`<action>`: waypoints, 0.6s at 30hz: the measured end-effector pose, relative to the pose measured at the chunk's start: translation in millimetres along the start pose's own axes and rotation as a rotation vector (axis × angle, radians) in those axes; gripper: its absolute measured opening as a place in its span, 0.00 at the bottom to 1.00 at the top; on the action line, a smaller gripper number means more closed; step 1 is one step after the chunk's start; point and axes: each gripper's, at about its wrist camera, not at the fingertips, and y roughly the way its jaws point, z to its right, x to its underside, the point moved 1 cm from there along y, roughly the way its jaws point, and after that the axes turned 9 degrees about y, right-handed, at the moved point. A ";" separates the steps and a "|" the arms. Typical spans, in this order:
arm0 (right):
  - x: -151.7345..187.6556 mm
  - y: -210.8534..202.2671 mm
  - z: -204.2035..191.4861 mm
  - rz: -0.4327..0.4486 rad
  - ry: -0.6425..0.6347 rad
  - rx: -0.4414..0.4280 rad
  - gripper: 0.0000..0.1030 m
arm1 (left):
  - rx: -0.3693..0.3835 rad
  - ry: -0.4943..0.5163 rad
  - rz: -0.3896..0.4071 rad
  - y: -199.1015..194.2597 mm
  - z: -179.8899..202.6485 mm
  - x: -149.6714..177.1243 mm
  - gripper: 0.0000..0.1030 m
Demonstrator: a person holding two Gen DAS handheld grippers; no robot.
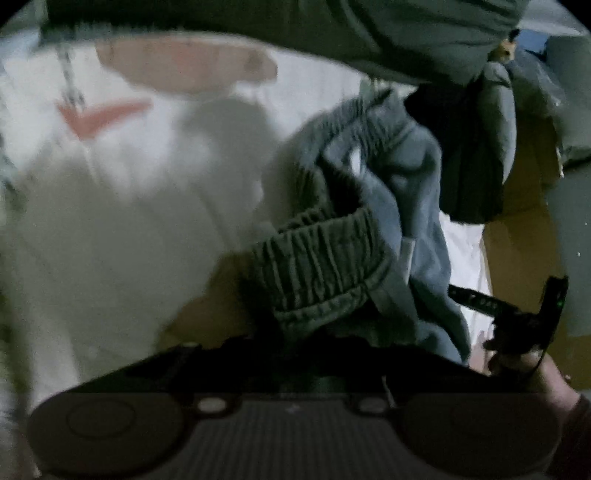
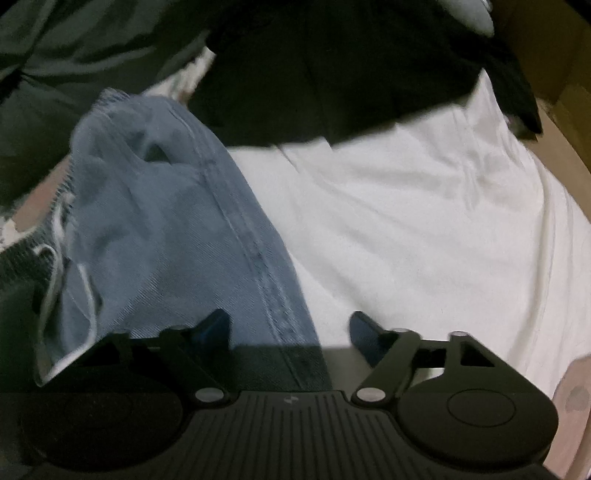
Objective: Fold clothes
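My left gripper (image 1: 295,328) is shut on the gathered elastic waistband (image 1: 317,258) of a grey-green garment. Its fingertips are hidden under the bunched cloth. Pale blue denim (image 1: 413,206) hangs crumpled just right of the waistband. In the right wrist view my right gripper (image 2: 291,332) stands open, low over the pile. A stitched seam of the blue denim (image 2: 166,229) runs between its fingers (image 2: 218,330), and nothing is pinched. White cloth (image 2: 424,221) lies flat to the right of the denim.
A white garment (image 1: 110,206) with a red mark (image 1: 99,116) spreads at the left. Dark green cloth (image 1: 295,29) lies beyond it and a black garment (image 2: 332,74) beyond the white cloth. Brown cardboard (image 1: 524,240) borders the right side. A hand (image 1: 539,373) holds the other gripper.
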 end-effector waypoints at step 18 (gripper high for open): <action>-82.7 23.5 -67.6 0.087 -0.113 -0.124 0.61 | -0.270 0.076 0.083 -55.2 -16.7 -30.5 0.09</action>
